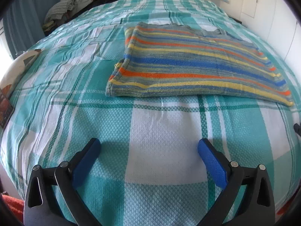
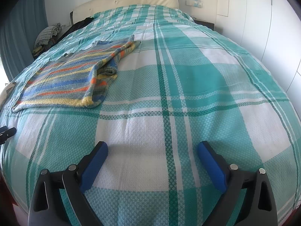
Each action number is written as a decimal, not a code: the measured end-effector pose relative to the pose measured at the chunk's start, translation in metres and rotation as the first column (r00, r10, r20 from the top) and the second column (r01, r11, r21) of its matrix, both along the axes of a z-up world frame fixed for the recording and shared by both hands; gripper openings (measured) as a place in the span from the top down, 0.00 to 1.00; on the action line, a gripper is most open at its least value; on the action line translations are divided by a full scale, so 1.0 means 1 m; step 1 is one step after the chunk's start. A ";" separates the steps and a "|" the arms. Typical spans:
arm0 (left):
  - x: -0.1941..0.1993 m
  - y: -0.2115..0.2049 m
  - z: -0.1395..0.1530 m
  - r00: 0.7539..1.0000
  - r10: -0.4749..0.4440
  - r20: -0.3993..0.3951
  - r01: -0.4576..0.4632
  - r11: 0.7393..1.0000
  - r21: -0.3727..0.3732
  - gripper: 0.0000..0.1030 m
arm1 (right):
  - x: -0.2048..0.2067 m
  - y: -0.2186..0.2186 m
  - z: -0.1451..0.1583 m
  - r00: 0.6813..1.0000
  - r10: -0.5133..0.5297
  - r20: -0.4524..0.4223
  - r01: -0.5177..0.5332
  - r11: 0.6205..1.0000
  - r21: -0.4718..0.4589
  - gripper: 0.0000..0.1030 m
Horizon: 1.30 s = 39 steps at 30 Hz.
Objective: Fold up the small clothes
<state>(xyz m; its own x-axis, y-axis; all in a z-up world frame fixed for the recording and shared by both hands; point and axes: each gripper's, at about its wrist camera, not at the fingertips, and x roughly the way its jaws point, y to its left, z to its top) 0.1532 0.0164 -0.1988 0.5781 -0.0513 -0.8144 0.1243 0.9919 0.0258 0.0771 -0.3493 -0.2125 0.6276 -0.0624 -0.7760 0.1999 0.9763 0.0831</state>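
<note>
Striped knit sweater (image 1: 191,66) folded flat on teal plaid bedspread (image 1: 146,131), sleeve tucked along its right edge. Nearer the foot of the bed, well apart from it, left gripper (image 1: 148,146) and right gripper (image 2: 152,148), both spread wide, gripping nothing.

- My left gripper (image 1: 149,146): matt black plastic, blue textured pads (image 1: 210,162).
- Sweater (image 1: 188,64): fuzzy striped knit.
- Bedspread (image 2: 188,94): woven waffle-textured cloth.

A bed (image 1: 150,128) in teal-and-white checked cover carries a striped sweater (image 1: 188,64), apparently folded, lying flat.
</note>
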 end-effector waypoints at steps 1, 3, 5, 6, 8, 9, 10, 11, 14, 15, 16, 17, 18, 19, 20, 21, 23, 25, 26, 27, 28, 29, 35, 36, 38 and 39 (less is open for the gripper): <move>-0.002 0.000 0.000 1.000 -0.005 0.001 0.005 1.000 -0.001 0.01 | 0.000 0.000 0.000 1.000 0.000 0.000 0.000 1.000 0.000 0.07; -0.003 -0.002 0.000 1.000 -0.014 0.005 0.014 1.000 0.011 0.01 | 0.000 0.000 0.000 1.000 -0.001 0.000 0.001 1.000 0.001 0.07; -0.003 -0.002 0.000 1.000 -0.018 0.005 0.017 1.000 0.015 0.01 | 0.000 0.000 0.000 1.000 0.001 -0.001 -0.001 1.000 0.001 0.07; -0.002 -0.002 0.000 1.000 -0.017 0.005 0.017 1.000 0.015 0.01 | 0.000 0.000 0.000 1.000 0.001 -0.002 -0.001 1.000 0.001 0.07; -0.001 -0.003 0.000 1.000 -0.014 0.005 0.014 1.000 0.017 0.01 | 0.001 0.000 -0.001 1.000 0.003 -0.004 -0.003 1.000 0.000 0.06; -0.001 -0.004 0.001 1.000 -0.013 0.006 0.013 1.000 0.020 0.01 | 0.001 -0.001 -0.001 1.000 0.004 -0.005 -0.004 1.000 0.000 0.06; -0.002 -0.006 0.002 1.000 -0.015 0.009 0.014 1.000 0.026 0.01 | 0.001 -0.001 -0.001 1.000 0.005 -0.005 -0.005 1.000 -0.001 0.06; -0.002 -0.007 0.002 1.000 -0.020 0.012 0.019 0.999 0.034 0.01 | 0.001 -0.001 -0.001 1.000 0.005 -0.006 -0.005 1.000 -0.002 0.06; -0.007 -0.016 0.010 0.997 -0.071 0.042 0.069 0.996 0.051 0.02 | 0.001 0.000 -0.001 1.000 0.005 -0.006 -0.005 1.000 -0.002 0.05; -0.010 -0.020 0.014 0.994 -0.095 0.058 0.092 0.994 0.054 0.02 | 0.001 0.000 -0.001 1.000 0.005 -0.006 -0.005 1.000 -0.002 0.05; -0.013 -0.025 0.017 0.990 -0.120 0.075 0.116 0.992 0.058 0.02 | 0.001 0.000 -0.001 1.000 0.005 -0.007 -0.005 1.000 -0.004 0.05; -0.017 -0.032 0.021 0.984 -0.151 0.092 0.145 0.987 0.063 0.02 | 0.001 0.000 -0.001 1.000 0.005 -0.007 -0.005 1.000 -0.006 0.05; -0.021 -0.042 0.025 0.975 -0.195 0.109 0.187 0.980 0.072 0.02 | 0.002 0.000 -0.001 1.000 0.006 -0.008 -0.006 1.000 -0.008 0.05; -0.024 -0.053 0.028 0.965 -0.235 0.117 0.227 0.971 0.077 0.02 | 0.001 0.000 -0.001 1.000 0.006 -0.009 -0.006 1.000 -0.009 0.05; -0.027 -0.065 0.030 0.951 -0.283 0.122 0.275 0.958 0.082 0.02 | 0.002 0.000 -0.001 1.000 0.006 -0.009 -0.006 1.000 -0.008 0.05; -0.029 -0.082 0.032 0.930 -0.348 0.119 0.339 0.936 0.093 0.02 | 0.002 0.000 -0.001 1.000 0.006 -0.011 -0.006 1.000 -0.006 0.05; -0.033 -0.114 0.035 0.884 -0.453 0.113 0.439 0.889 0.129 0.02 | 0.003 -0.002 0.002 0.999 0.007 -0.033 -0.007 1.000 0.006 0.05; -0.034 -0.148 0.039 0.832 -0.543 0.110 0.527 0.837 0.149 0.02 | 0.001 -0.010 0.012 0.999 -0.005 -0.044 0.007 0.998 0.064 0.10; -0.032 -0.163 0.040 0.811 -0.576 0.104 0.560 0.816 0.145 0.02 | -0.002 -0.017 0.017 0.999 -0.025 -0.026 0.027 0.994 0.106 0.12; -0.028 -0.181 0.041 0.789 -0.606 0.100 0.592 0.794 0.141 0.02 | -0.008 -0.030 0.024 0.998 -0.063 0.006 0.061 0.981 0.182 0.12; -0.024 -0.198 0.040 0.772 -0.628 0.097 0.614 0.777 0.139 0.02 | -0.013 -0.040 0.027 0.996 -0.092 0.022 0.084 0.970 0.227 0.12; -0.021 -0.214 0.039 0.760 -0.644 0.090 0.630 0.764 0.141 0.02 | -0.016 -0.046 0.030 0.994 -0.107 0.030 0.096 0.963 0.250 0.14; 0.001 -0.285 0.016 0.705 -0.709 0.023 0.701 0.702 0.122 0.19 | -0.024 -0.078 0.046 0.986 -0.151 0.073 0.116 0.929 0.352 0.21; 0.002 -0.287 0.014 0.706 -0.707 0.037 0.700 0.706 0.110 0.25 | -0.019 -0.080 0.049 0.987 -0.143 0.078 0.105 0.925 0.366 0.21; 0.003 -0.288 0.014 0.720 -0.691 0.056 0.686 0.722 0.087 0.47 | 0.007 -0.086 0.056 0.994 -0.072 0.085 0.031 0.913 0.407 0.21; 0.005 -0.286 0.015 0.735 -0.675 0.063 0.670 0.738 0.087 0.66 | 0.018 -0.086 0.059 0.995 -0.048 0.088 0.007 0.909 0.416 0.21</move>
